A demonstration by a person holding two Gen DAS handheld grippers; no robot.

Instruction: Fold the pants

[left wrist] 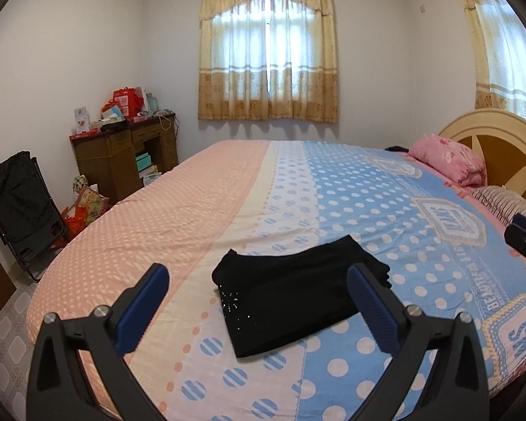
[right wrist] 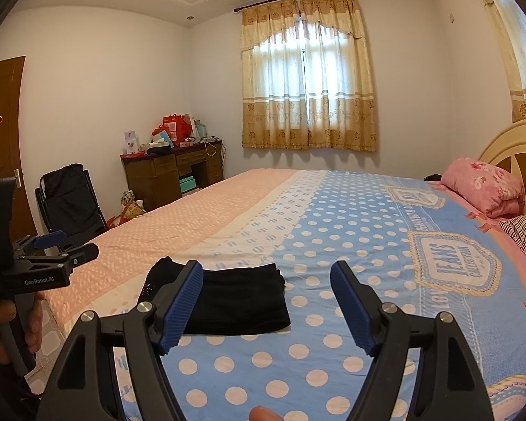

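Since the pants already lie as a compact black rectangle on the bed, the folding looks all but finished, and the step in hand seems to be a last check or a pulling away. Farthest left, the left gripper hovers above the bundle with its blue-padded fingers spread wide, grasping nothing; the bundle sits between them in the left wrist view, near the bed's front edge, where the pink and blue parts of the cover meet. A sprinkle of small sparkly dots shows on the bundle's near left corner. To the right, the right gripper also hangs clear of the cloth, fingers released and empty, with the pants lying to its lower left. I judge the next move calls for little: perhaps pressing the top layer flat or squaring the slightly uneven far edges, otherwise simply drawing both grippers back without snagging the fabric.
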